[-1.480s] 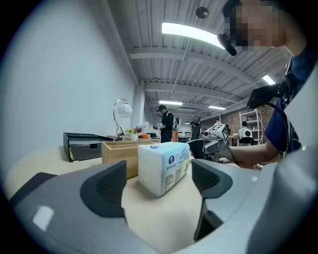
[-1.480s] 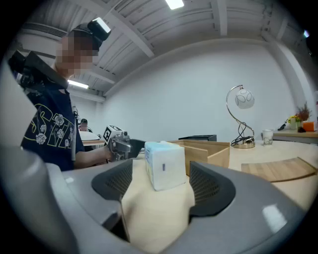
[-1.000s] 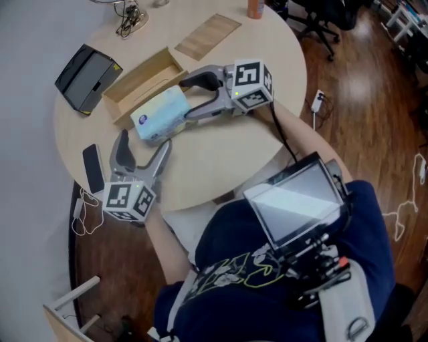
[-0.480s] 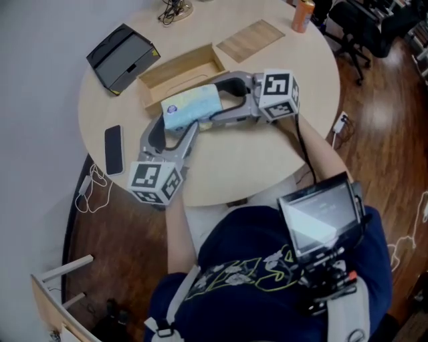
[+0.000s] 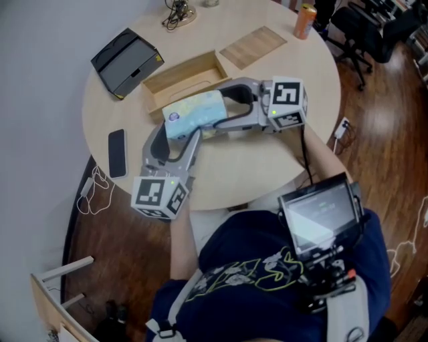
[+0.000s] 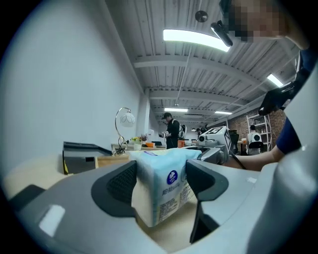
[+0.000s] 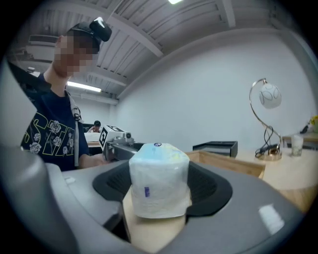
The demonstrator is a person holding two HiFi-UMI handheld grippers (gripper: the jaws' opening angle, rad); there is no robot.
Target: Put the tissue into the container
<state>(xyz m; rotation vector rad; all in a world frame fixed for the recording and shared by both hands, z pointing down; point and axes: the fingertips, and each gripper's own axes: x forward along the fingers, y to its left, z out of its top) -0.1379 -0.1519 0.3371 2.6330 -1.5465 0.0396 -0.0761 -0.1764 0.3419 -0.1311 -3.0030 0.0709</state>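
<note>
The pale blue tissue pack [image 5: 194, 112] lies just in front of the open wooden box [image 5: 180, 79] on the round table. My right gripper [image 5: 210, 110] reaches in from the right. It is shut on the pack's right part and its jaws are still closing a little. In the right gripper view the pack [image 7: 159, 183] fills the space between both pads. My left gripper [image 5: 175, 133] comes from the near side with its jaws closing. In the left gripper view the pack [image 6: 166, 191] stands corner-on between its pads, which touch it on both sides.
A wooden lid [image 5: 253, 47] lies behind the box to the right. A black device [image 5: 127, 61] stands to the box's left, and a phone [image 5: 117, 153] lies near the table's left edge. A can [image 5: 305, 20] and a lamp base with cables [image 5: 177, 10] sit at the far rim.
My left gripper has come up from the table's near left edge to the pack, and its jaws have narrowed round the pack's left end. My right gripper keeps its hold.
</note>
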